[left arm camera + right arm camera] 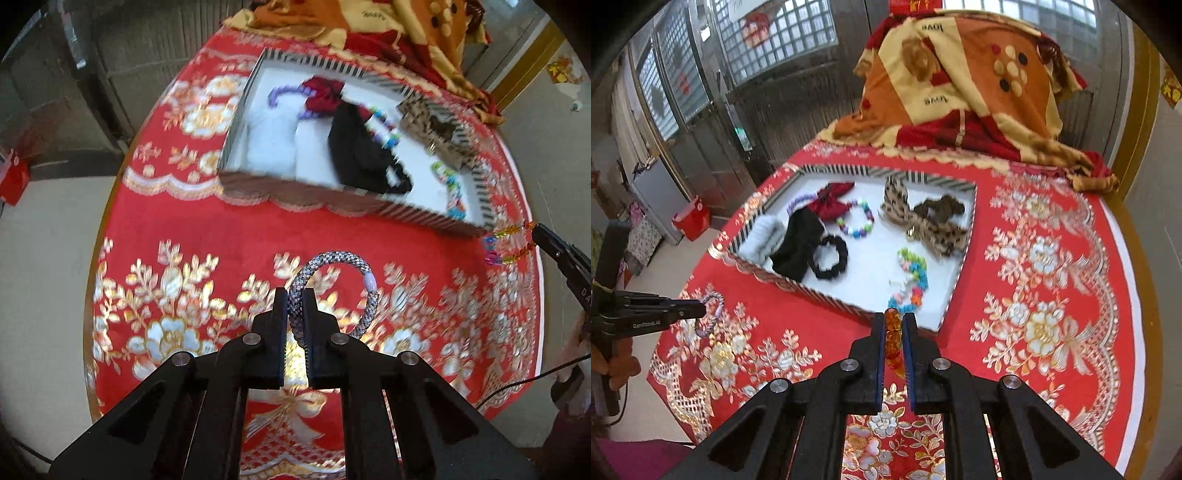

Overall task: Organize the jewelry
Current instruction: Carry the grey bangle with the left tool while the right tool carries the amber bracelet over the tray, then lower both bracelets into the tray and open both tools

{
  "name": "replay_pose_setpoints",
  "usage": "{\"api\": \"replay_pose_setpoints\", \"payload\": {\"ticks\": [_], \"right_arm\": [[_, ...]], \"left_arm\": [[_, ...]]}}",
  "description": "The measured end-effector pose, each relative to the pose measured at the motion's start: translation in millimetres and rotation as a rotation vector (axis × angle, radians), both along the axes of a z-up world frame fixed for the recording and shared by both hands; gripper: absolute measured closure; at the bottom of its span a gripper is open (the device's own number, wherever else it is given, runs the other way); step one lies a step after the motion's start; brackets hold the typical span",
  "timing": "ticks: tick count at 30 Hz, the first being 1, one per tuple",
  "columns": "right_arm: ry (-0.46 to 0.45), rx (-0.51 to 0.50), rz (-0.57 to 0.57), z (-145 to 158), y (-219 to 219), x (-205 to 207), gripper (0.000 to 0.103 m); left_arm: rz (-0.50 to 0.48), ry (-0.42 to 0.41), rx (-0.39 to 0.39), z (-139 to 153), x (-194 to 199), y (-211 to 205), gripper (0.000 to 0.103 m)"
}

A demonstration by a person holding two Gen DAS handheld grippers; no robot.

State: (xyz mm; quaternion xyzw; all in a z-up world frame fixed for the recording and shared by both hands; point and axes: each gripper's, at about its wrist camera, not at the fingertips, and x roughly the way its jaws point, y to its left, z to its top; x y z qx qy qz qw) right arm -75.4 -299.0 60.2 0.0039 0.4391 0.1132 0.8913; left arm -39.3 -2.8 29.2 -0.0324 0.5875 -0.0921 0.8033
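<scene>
A grey-speckled braided bracelet (334, 291) is being pinched between the closed jaws of the left gripper (295, 295); one side of its loop is being clamped by the pads, while the rest is curving up and to the right above the red and gold tablecloth (177, 229), with a pale bead showing on the right of the loop; in the right wrist view the same bracelet (711, 314) is being seen dangling from the left gripper (701, 308) at the left edge, clear of the cloth. An amber beaded bracelet (892, 339) is being gripped between the narrowed jaws of the right gripper (892, 321); its strand is being held upright between the pads, just in front of the near corner of the striped tray (798, 286); in the left wrist view the same amber beads (513, 243) are being seen trailing from the right gripper (537, 236) at the far right, just beside the tray's corner (436, 218). Inside the white-floored tray other pieces are being kept: a white fluffy band (764, 236) and a black headband (799, 247) at the left, touching; a black scrunchie (829, 258) just beside them; a red bow (831, 201) with a purple band (796, 203) at the back; a ring of coloured beads (857, 218) near the middle; a leopard-print bow (923, 221) and a brown scrunchie (940, 208) at the right; a heap of pastel beads (912, 280) near the front. Beyond the tray an orange and red blanket (960, 85) is being left draped in a mound at the table's far edge.
</scene>
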Motion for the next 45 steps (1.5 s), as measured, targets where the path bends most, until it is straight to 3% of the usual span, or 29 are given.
{"api": "replay_pose_setpoints", "payload": {"ticks": [11, 17, 31, 36, 45], "right_arm": [[-0.047, 0.007, -0.012, 22, 5, 21, 0.095], [-0.033, 0.035, 0.006, 19, 17, 43, 0.095], [0.104, 0.033, 0.1, -26, 54, 97, 0.095], [0.143, -0.014, 0.063, -48, 41, 123, 0.095], [0.182, 0.027, 0.027, -71, 27, 163, 0.095]], "left_arm": [[0.026, -0.087, -0.001, 27, 40, -2, 0.097], [0.054, -0.089, 0.022, 23, 67, -3, 0.097], [-0.02, -0.029, 0.125, -18, 107, -38, 0.097], [-0.045, -0.003, 0.126, -30, 122, -50, 0.097], [-0.041, 0.032, 0.099, -40, 137, -59, 0.097]]}}
